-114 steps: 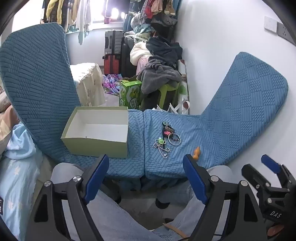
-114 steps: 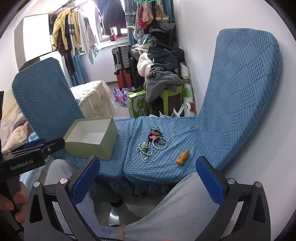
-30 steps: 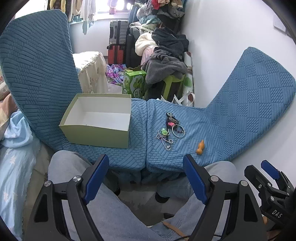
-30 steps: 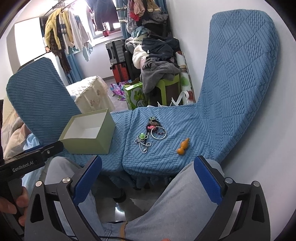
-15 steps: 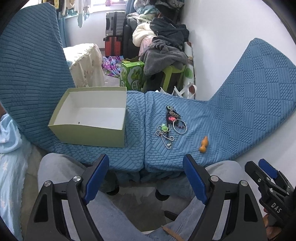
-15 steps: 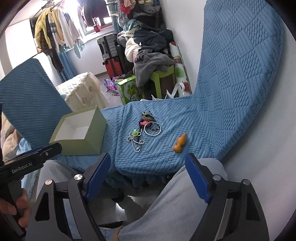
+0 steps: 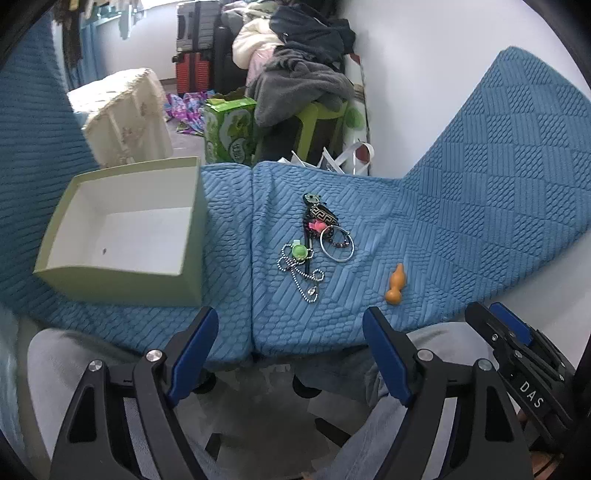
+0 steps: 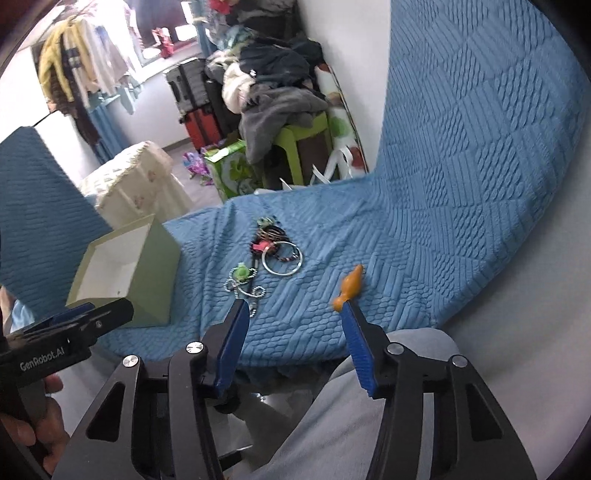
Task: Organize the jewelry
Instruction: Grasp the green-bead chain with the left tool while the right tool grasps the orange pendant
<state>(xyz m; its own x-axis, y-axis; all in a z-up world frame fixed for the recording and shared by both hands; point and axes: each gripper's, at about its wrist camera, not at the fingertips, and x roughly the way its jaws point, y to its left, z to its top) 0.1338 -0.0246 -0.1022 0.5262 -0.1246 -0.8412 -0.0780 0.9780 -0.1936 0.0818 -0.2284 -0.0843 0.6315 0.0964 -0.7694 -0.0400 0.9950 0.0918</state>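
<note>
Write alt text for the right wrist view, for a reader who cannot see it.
The open right gripper hovers near an orange gourd-shaped charm on a blue quilted cushion. Left of the charm lies tangled jewelry, then an empty green box.

A white wall (image 7: 424, 85) runs along the right of two blue quilted chairs (image 7: 461, 206). Beyond the chairs, against that wall, a green stool (image 7: 321, 122) carries a heap of clothes (image 7: 303, 77). Left of the stool stands a green carton (image 7: 229, 129), and behind it suitcases (image 7: 195, 44). Daylight enters through a window (image 8: 177, 33) above the suitcases, with hanging garments (image 8: 74, 66) to its left.
</note>
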